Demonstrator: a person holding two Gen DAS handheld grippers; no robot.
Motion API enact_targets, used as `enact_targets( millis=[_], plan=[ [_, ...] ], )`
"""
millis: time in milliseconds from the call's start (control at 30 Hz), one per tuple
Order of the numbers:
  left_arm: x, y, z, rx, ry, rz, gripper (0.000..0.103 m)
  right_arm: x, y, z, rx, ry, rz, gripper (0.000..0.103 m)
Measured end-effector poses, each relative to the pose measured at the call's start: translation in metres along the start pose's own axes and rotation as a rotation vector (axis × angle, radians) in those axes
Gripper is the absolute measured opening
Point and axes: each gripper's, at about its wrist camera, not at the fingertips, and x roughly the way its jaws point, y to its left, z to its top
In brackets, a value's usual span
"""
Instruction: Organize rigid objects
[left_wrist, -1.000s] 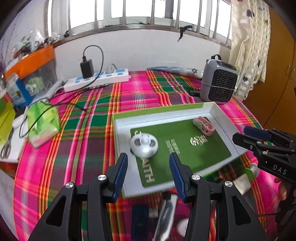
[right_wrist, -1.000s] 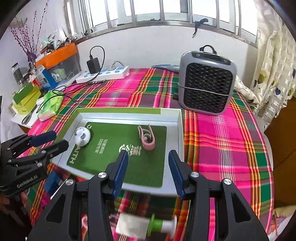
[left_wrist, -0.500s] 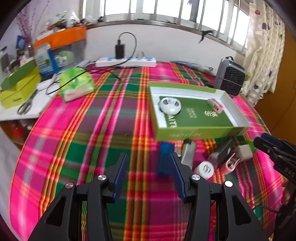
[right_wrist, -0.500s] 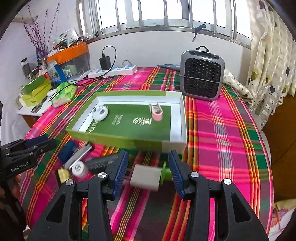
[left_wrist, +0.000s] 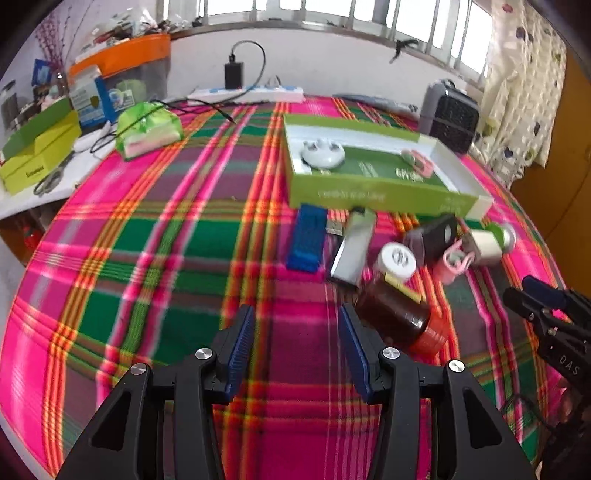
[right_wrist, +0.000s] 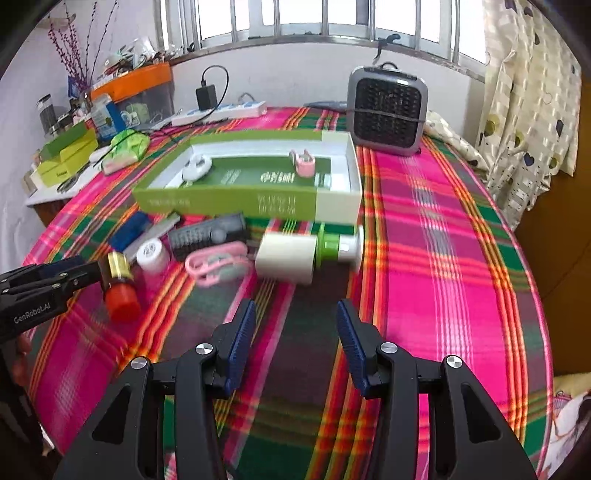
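Ahead, loose items are seen strewn on the plaid cloth (left_wrist: 155, 258) just before the green box (right_wrist: 229, 201). Left gripper (left_wrist: 297, 347): jaws apart, nothing between. Brown bottle (left_wrist: 397, 314) lies on its side just right of it, long axis slanting away, red cap (left_wrist: 434, 338) nearest. Right gripper (right_wrist: 295, 341), likewise released and empty, is judged farther off.

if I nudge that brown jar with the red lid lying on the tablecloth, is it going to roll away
Probably. The brown jar lies on its side and looks round, so a sideways push would likely roll it. The tablecloth may slow it. It looks like glass and seems full, so likely heavy for its size and breakable if it leaves the table.
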Motion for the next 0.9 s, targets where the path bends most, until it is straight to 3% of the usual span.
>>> enact_targets(
  millis=[267,700,900],
  plan=[
    [0.002,-0.004,0.001,0.016,-0.009,0.007,0.046,0.004,-0.012,-0.006,0.041,0.019,-0.058,0.047],
    [0.012,-0.015,0.009,0.046,-0.013,0.072,0.047,0.015,-0.013,0.000,0.064,0.050,-0.080,0.047],
    [0.011,-0.012,0.010,0.038,-0.014,0.063,0.047,0.015,-0.013,0.000,0.068,0.051,-0.082,0.048]
  ],
)
